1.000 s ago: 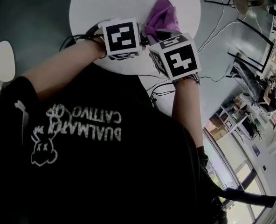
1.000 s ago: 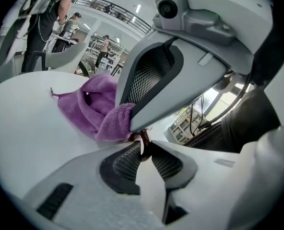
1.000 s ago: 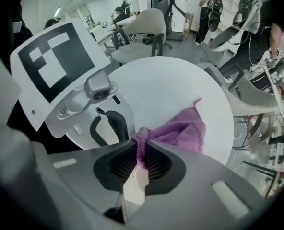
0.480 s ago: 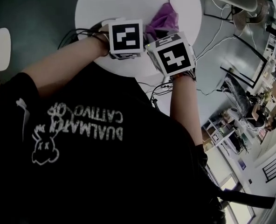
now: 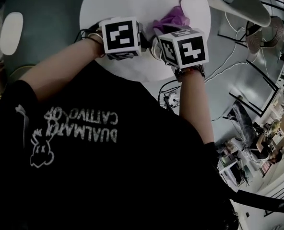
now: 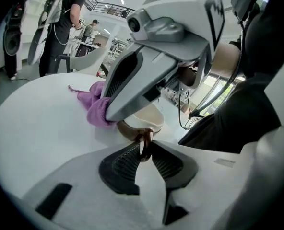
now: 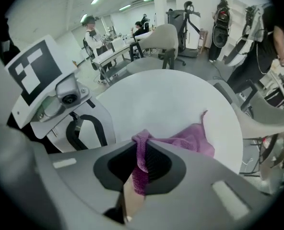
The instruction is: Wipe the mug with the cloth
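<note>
Both grippers are in tight over the near edge of the round white table (image 5: 132, 4), marker cubes almost knocking together in the head view. From up there the mug is hidden behind them.

The left gripper (image 6: 144, 146) has the mug (image 6: 143, 123) by its brown handle (image 6: 145, 139). The ribbed pads are pinched in on that thin loop. The jaws have just eased a shade wider, but the handle sits right between the pads and they look pressed on it. The mug is cream inside and brown outside, mouth upward, just beyond the jaw tips. It appears to be resting on the table, though its base is covered, so I can't be sure.

The right gripper (image 7: 142, 159) is clamped on the purple cloth (image 7: 190, 140), with a twisted fold running down between its dark pads. The rest of the cloth spills out beyond the jaws onto the table, one corner poking up. A pale sliver shows under the fold, deep in the gap, and that's probably the mug.

From the left gripper view, the right gripper's grey body leans in steeply over the mug's mouth. The cloth is bunched under its tip, hard against the mug's left side.

Behind the table stand pale chairs (image 7: 163, 40), and people are on their feet further back.
</note>
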The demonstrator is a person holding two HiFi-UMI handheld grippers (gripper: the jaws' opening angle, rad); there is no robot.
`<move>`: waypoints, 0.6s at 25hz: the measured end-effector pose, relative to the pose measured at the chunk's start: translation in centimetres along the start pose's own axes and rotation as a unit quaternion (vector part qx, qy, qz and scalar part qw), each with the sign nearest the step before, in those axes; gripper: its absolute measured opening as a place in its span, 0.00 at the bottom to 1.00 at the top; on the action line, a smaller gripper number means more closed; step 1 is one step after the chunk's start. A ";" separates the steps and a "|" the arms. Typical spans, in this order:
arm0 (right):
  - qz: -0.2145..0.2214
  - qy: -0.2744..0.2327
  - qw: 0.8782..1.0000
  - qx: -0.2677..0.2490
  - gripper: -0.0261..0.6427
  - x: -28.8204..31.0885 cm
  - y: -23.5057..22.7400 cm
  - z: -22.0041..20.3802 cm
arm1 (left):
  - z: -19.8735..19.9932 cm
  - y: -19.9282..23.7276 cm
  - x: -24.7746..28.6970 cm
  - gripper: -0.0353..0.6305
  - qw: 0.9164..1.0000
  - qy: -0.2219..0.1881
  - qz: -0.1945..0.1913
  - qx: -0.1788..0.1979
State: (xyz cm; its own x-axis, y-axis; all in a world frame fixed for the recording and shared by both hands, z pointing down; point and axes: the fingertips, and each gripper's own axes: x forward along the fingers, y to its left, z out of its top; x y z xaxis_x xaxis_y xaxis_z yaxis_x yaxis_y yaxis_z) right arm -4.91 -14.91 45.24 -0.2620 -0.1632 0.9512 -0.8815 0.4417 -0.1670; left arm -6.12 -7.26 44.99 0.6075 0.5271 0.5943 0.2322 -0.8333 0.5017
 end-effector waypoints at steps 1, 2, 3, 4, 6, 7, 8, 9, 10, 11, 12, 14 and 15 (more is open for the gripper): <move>0.008 -0.015 1.000 0.012 0.09 -0.6 -0.4 -0.1 | 0.1 0.1 0.1 0.16 1.000 0.007 0.013 -0.007; 0.018 -0.030 0.999 0.025 0.09 -1.2 -0.9 -0.2 | 0.2 0.1 0.2 0.17 0.999 0.016 0.027 -0.013; 0.029 -0.046 0.998 0.041 0.09 -1.8 -1.4 -0.4 | 0.4 0.1 0.3 0.17 0.999 0.024 0.040 -0.018; 0.041 -0.062 0.996 0.057 0.09 -2.4 -1.9 -0.6 | 0.7 0.1 0.5 0.17 0.998 0.026 0.051 -0.021; 0.064 -0.091 0.989 0.093 0.09 -3.4 -2.7 -0.9 | 1.3 -0.4 0.7 0.17 0.997 0.021 0.067 -0.030; 0.074 -0.104 0.986 0.111 0.09 -3.7 -3.0 -1.0 | 1.3 -0.6 0.8 0.17 0.997 0.016 0.073 -0.037; 0.082 -0.117 0.981 0.130 0.09 -3.9 -3.3 -1.3 | 1.1 -0.7 0.8 0.17 0.996 0.013 0.081 -0.043; 0.089 -0.130 0.976 0.149 0.09 -3.9 -3.7 -1.7 | 0.9 -0.8 0.9 0.17 0.995 0.011 0.089 -0.048; 0.096 -0.143 0.971 0.168 0.09 -4.0 -4.2 -2.2 | 0.8 -0.9 1.1 0.17 0.994 0.011 0.098 -0.053; 0.102 -0.156 0.964 0.189 0.09 -4.3 -4.7 -2.8 | 0.7 -1.0 1.3 0.17 0.993 0.011 0.107 -0.057; 0.109 -0.171 0.957 0.209 0.09 -4.6 -5.2 -3.5 | 0.8 -1.2 1.6 0.17 0.991 0.012 0.117 -0.060; 0.128 -0.204 0.939 0.245 0.09 -5.4 -6.0 -5.1 | 1.1 -1.6 2.1 0.17 0.988 0.016 0.135 -0.067; 0.140 -0.223 0.929 0.261 0.09 -5.8 -6.3 -5.8 | 1.2 -1.9 2.3 0.17 0.987 0.019 0.143 -0.070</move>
State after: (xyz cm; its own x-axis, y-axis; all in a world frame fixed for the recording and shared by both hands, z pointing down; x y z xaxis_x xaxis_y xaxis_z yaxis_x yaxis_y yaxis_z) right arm 4.41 -11.63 42.24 -0.5443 -0.5065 0.6688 -0.7939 0.0533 -0.6058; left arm -4.19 -4.68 44.66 0.6030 0.2813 0.7465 -0.0542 -0.9191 0.3902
